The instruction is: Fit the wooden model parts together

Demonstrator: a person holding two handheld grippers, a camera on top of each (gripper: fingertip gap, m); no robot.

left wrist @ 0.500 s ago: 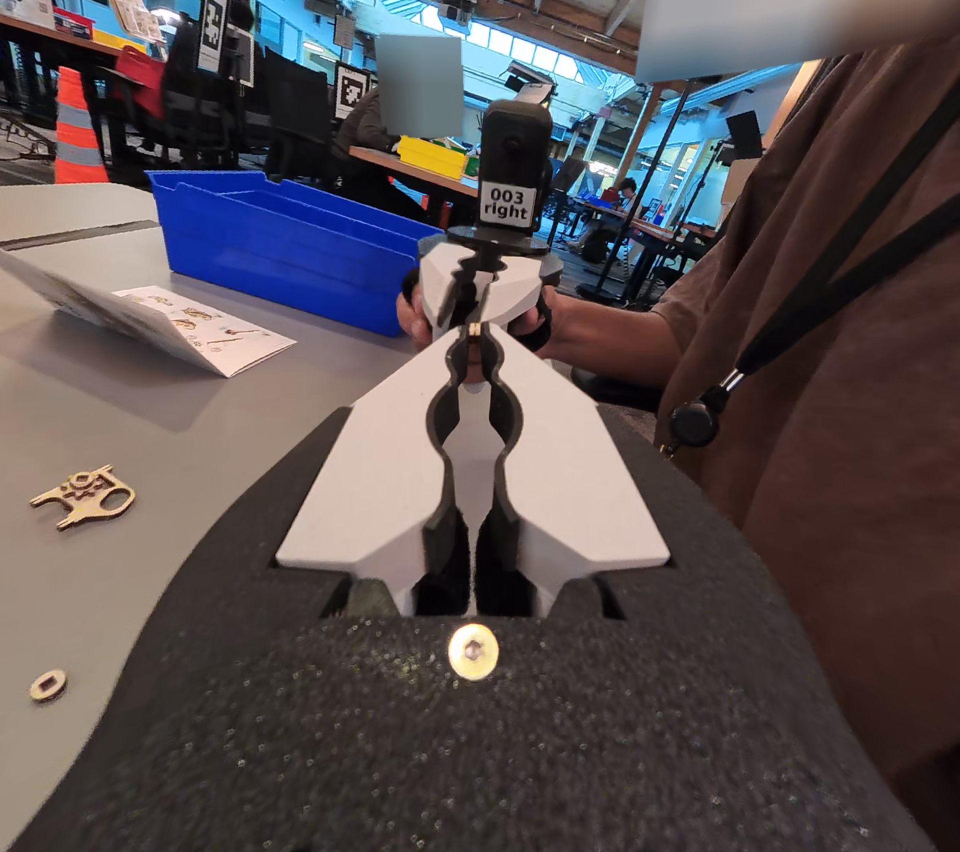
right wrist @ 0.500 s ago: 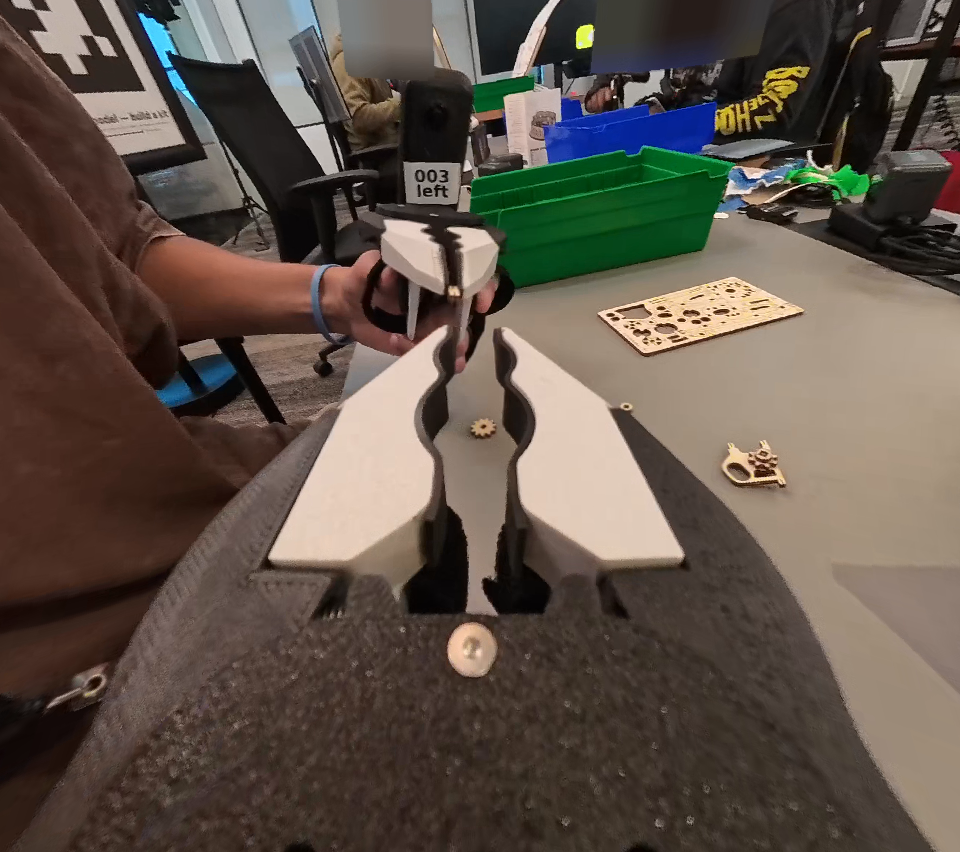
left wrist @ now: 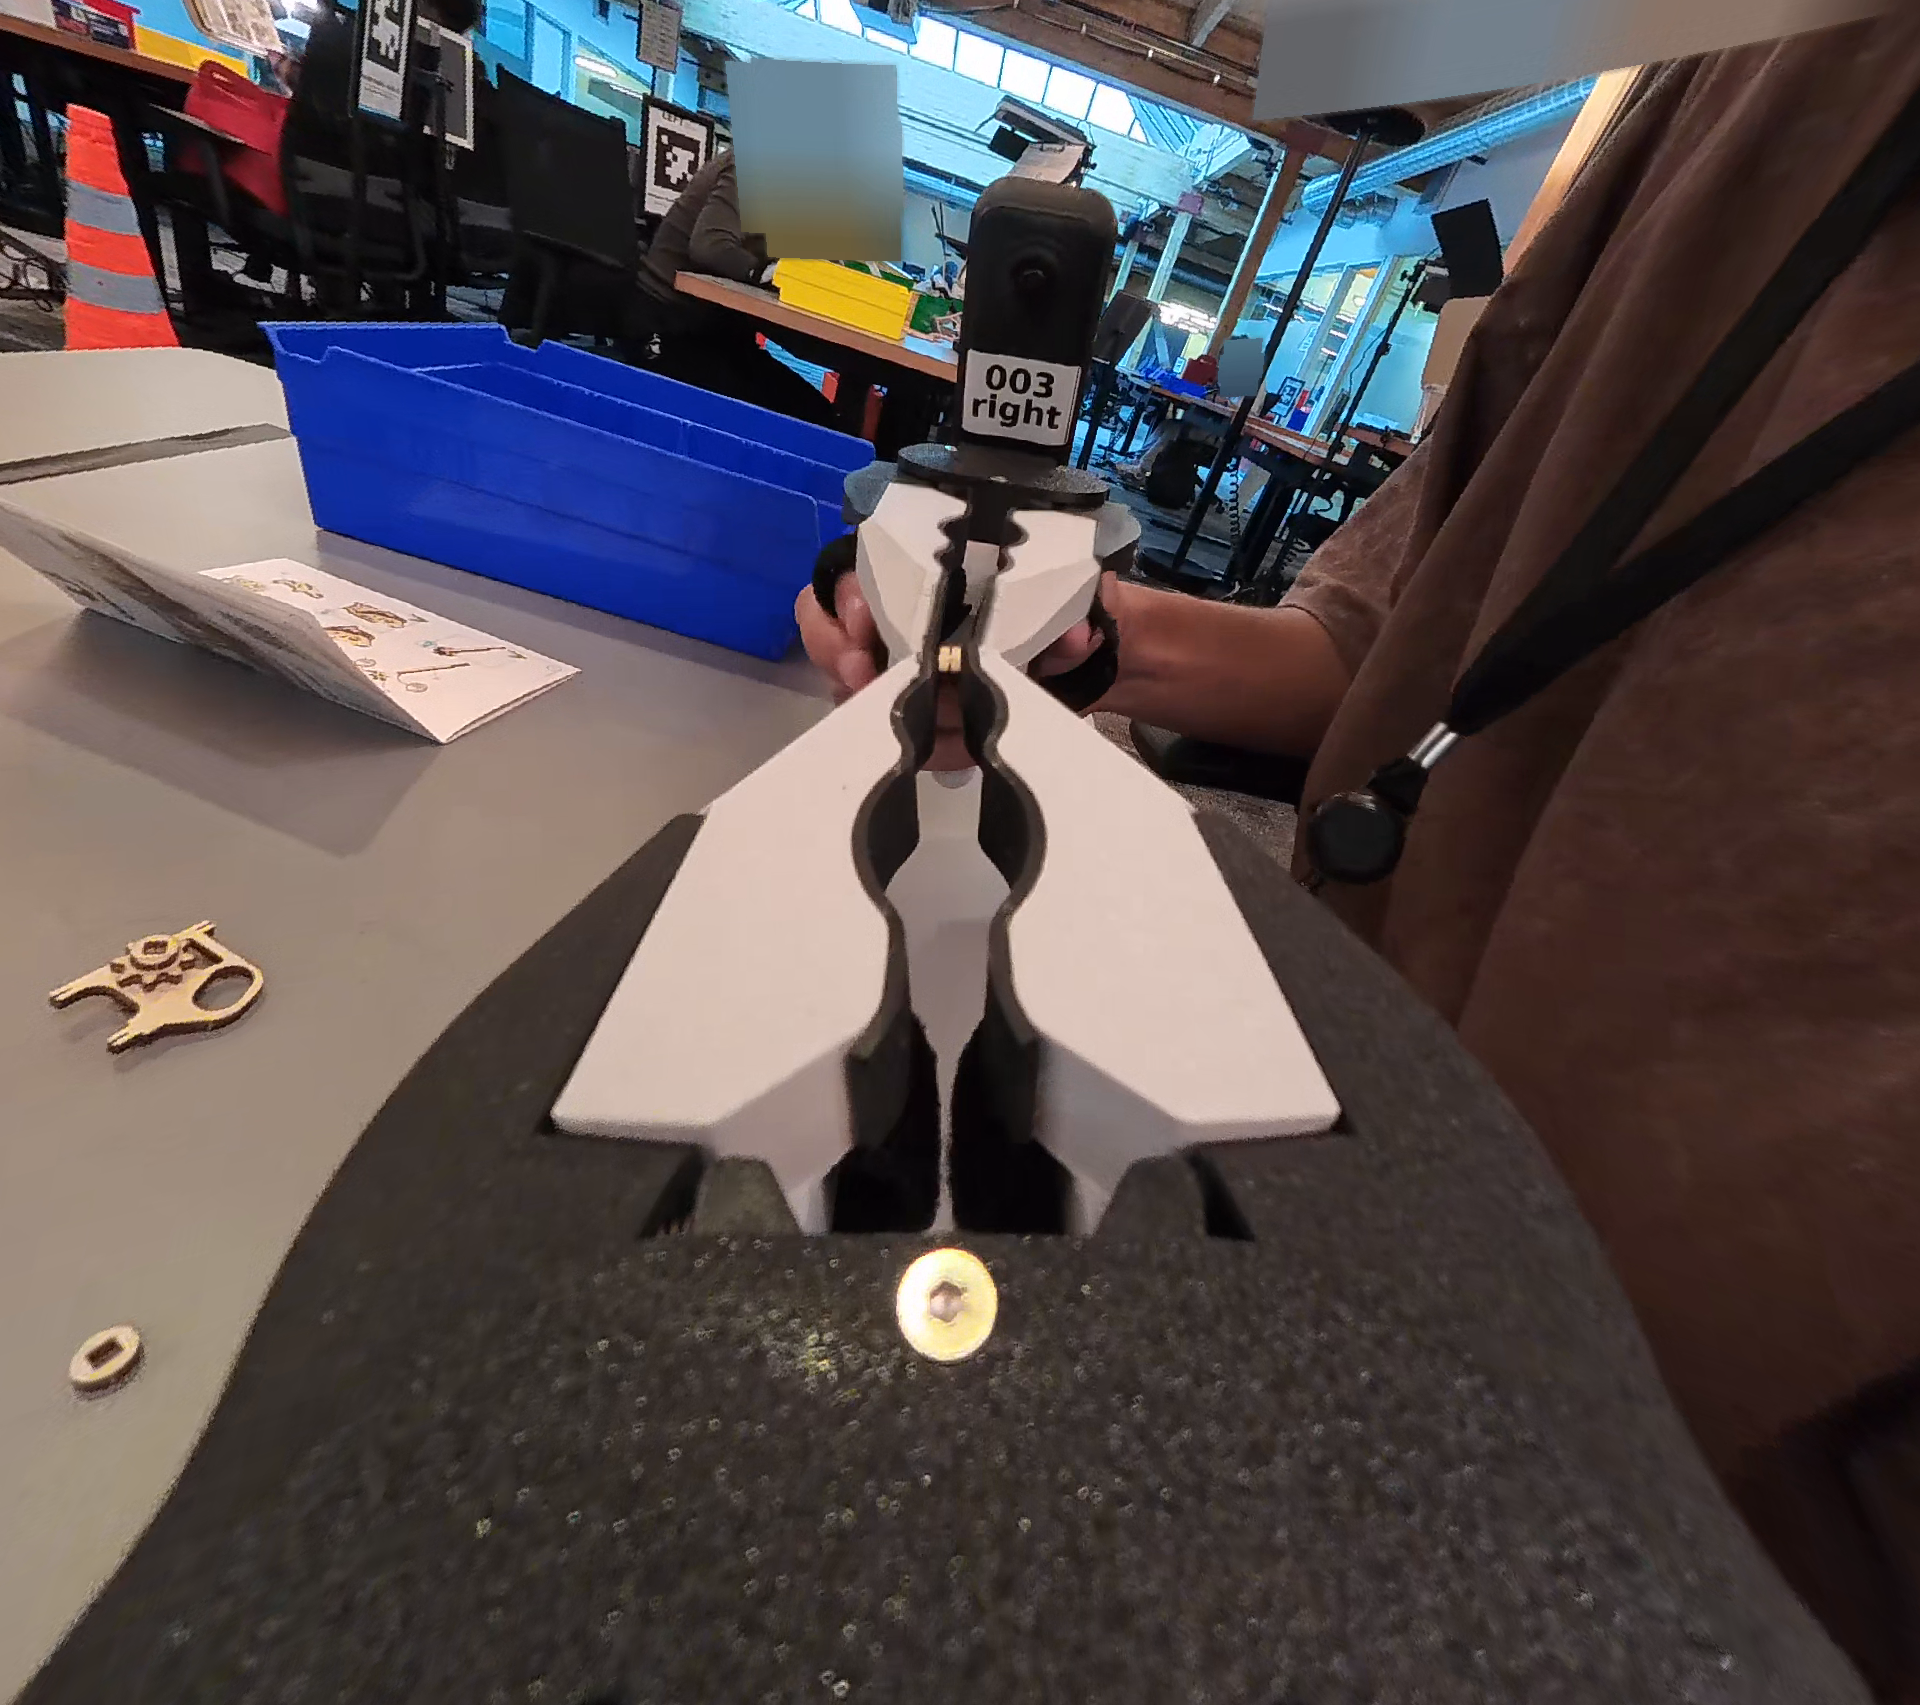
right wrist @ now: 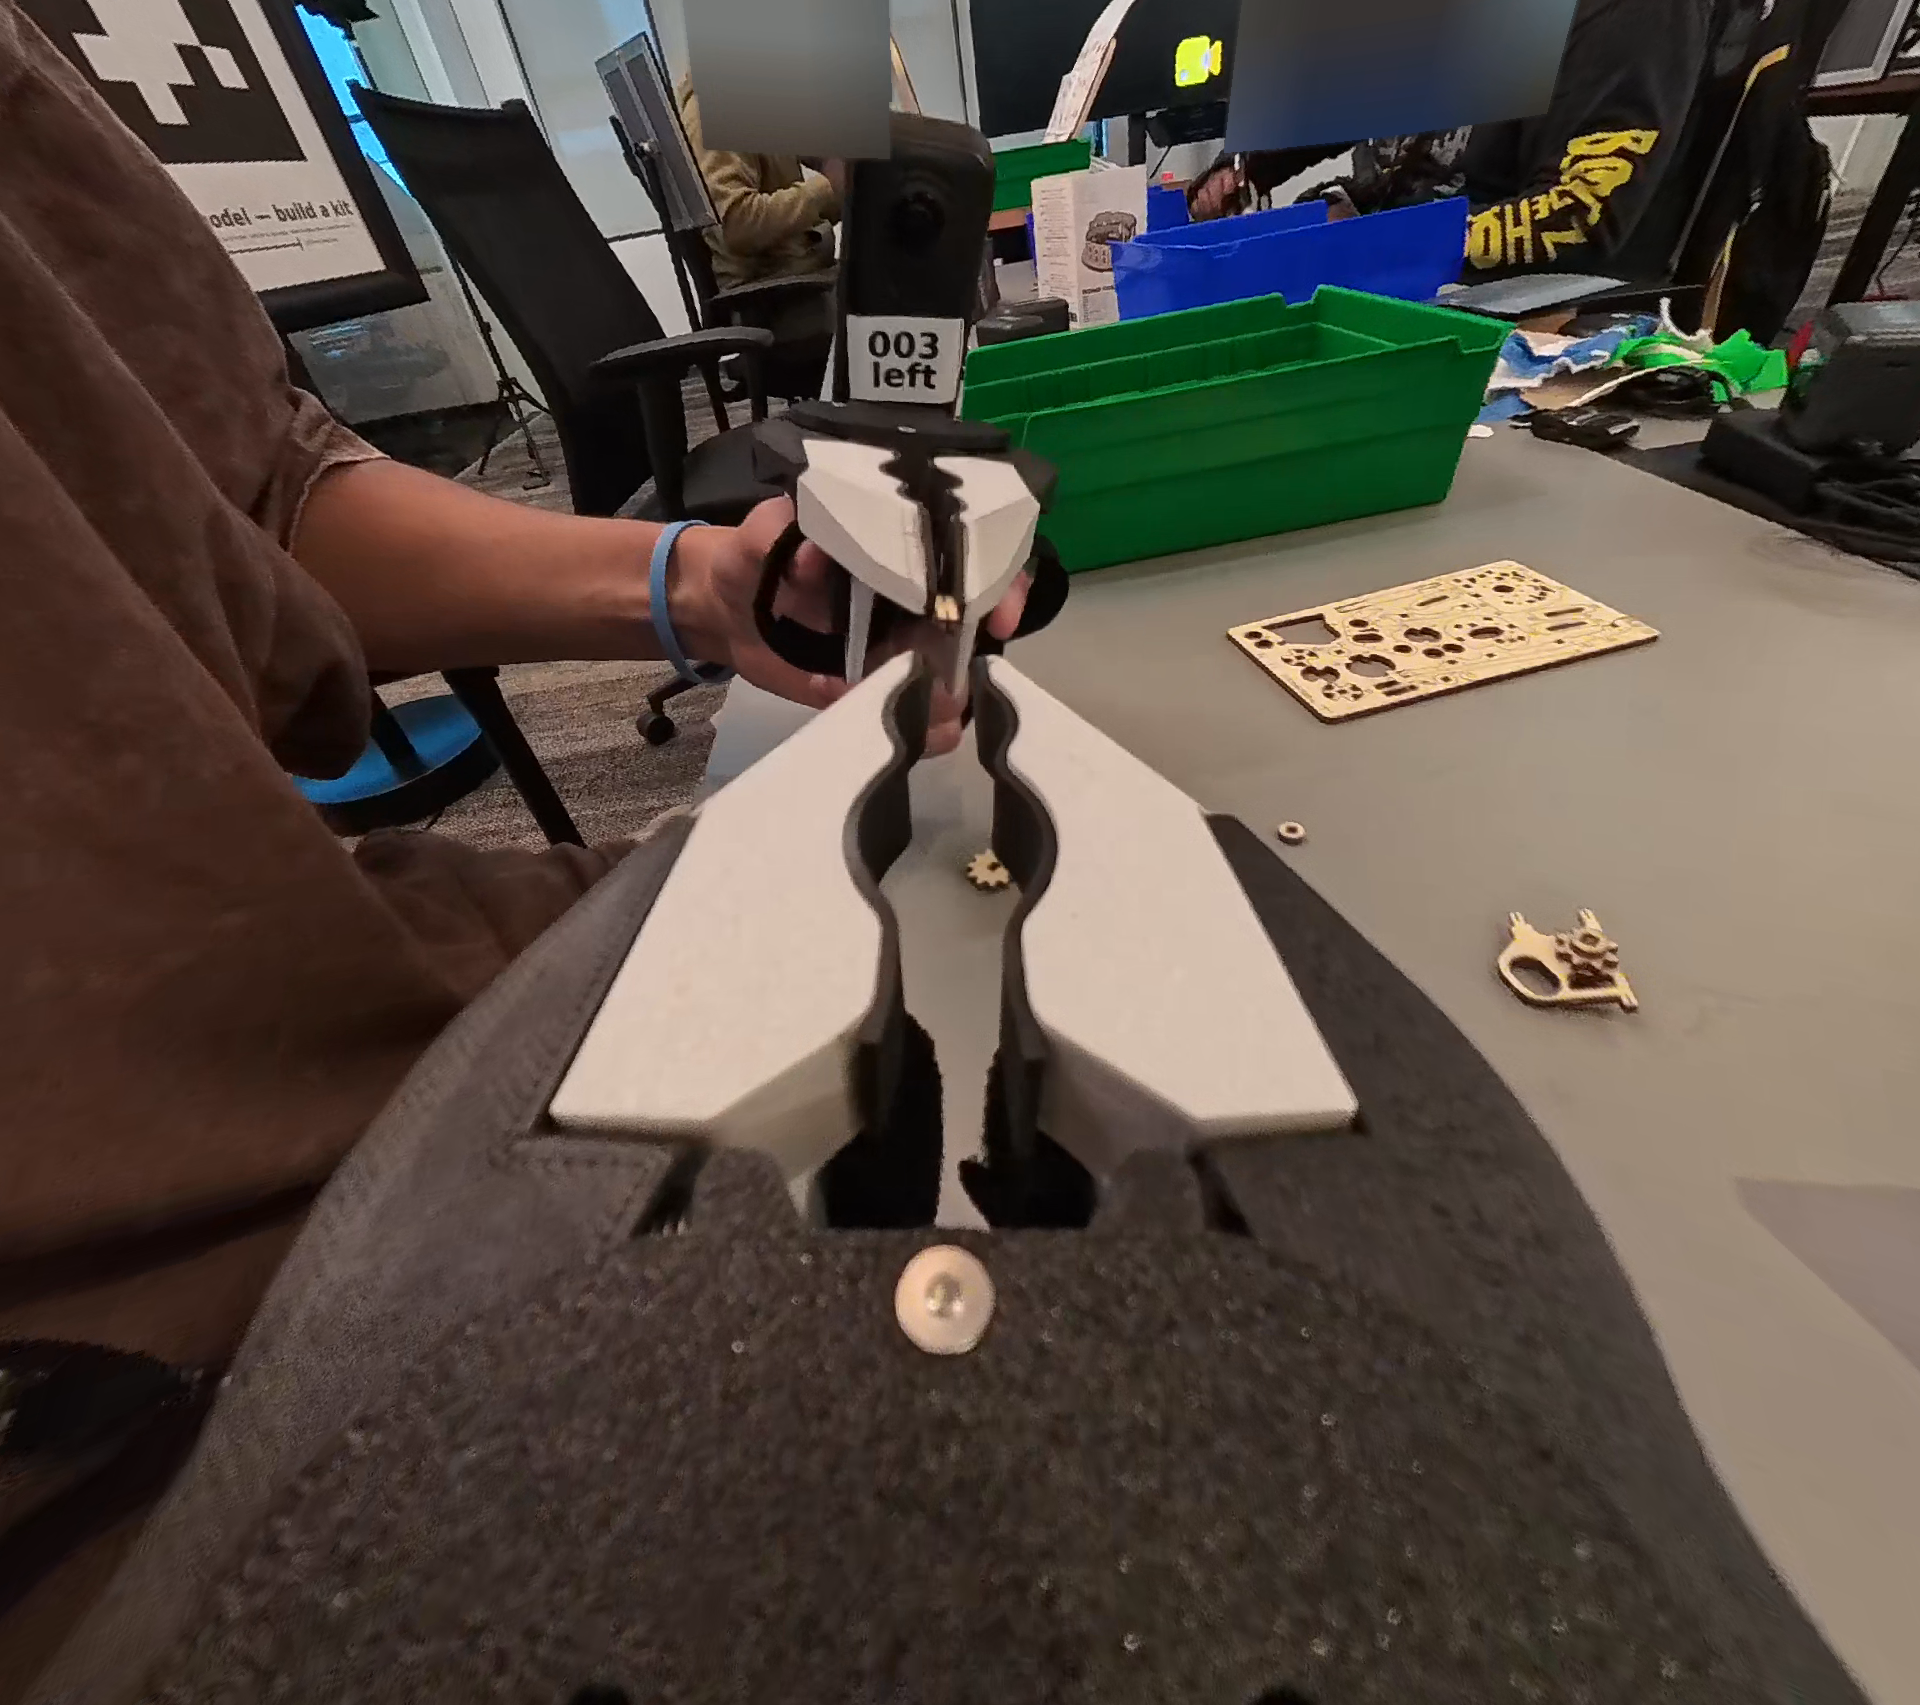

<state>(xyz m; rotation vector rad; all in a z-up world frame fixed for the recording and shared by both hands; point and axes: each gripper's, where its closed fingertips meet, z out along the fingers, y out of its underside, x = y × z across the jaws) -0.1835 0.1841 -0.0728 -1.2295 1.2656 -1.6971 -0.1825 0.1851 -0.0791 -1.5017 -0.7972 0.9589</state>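
Currently both tools are up off the grey table (left wrist: 436, 834), nose to nose in front of the person in the brown shirt. The left gripper (left wrist: 943, 681) is clenched on a tiny wooden piece (right wrist: 945, 611), pinched right at the tips. The right gripper (right wrist: 951, 679) has a narrow gap between its tips and sits just below and in front of that piece (can't tell if it's touching the piece from either view).

Rest of the kit is on the table:
- flat part with a gear fitted on it (right wrist: 1567, 964), lying well off to the right gripper's side
- loose small gear (right wrist: 987, 872), seen through the right gripper's finger gap
- small ring (right wrist: 1291, 830) near the gear
- round washer with a square hole (left wrist: 104, 1356) near the table edge
- punched-out wooden sheet (right wrist: 1439, 637) farther back, in front of the green bin (right wrist: 1226, 419)
- folded instruction leaflet (left wrist: 312, 637) beside the blue bin (left wrist: 561, 471)
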